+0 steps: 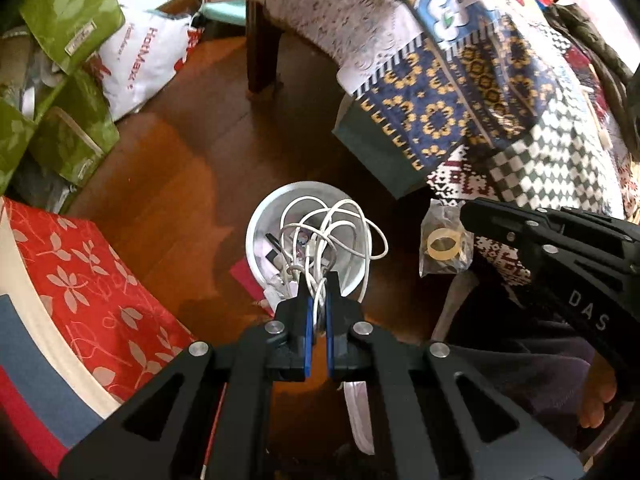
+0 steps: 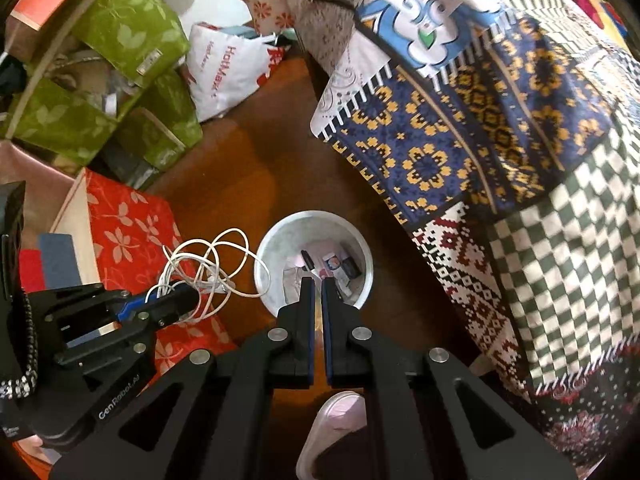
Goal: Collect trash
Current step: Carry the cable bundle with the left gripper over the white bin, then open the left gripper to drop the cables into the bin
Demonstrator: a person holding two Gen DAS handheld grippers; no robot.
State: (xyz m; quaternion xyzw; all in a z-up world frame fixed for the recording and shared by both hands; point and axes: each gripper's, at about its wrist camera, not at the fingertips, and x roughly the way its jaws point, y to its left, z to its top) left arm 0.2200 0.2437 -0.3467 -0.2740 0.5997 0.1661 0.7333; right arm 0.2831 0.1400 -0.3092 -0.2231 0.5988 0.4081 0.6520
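Note:
A white round bin (image 1: pixel 256 224) stands on the wooden floor with scraps and small packets inside. My left gripper (image 1: pixel 318 282) is shut on a tangled white cable (image 1: pixel 340 224), whose loops hang over the bin's mouth. In the right wrist view the left gripper (image 2: pixel 195 298) and the cable (image 2: pixel 208 258) sit just left of the bin (image 2: pixel 262 276). My right gripper (image 1: pixel 464 216) is shut on a clear plastic bag (image 1: pixel 442 246) with a pale ring inside, to the right of the bin. In its own view the right gripper (image 2: pixel 318 282) points down at the bin; the bag is hidden there.
A red flowered box (image 1: pixel 100 280) stands left of the bin, with green boxes (image 1: pixel 68 12) and a white shopping bag (image 1: pixel 140 64) behind it. Furniture under patterned blankets (image 1: pixel 480 100) fills the right. A dark wooden leg (image 1: pixel 262 52) stands beyond. A person's slipper (image 2: pixel 336 420) is near.

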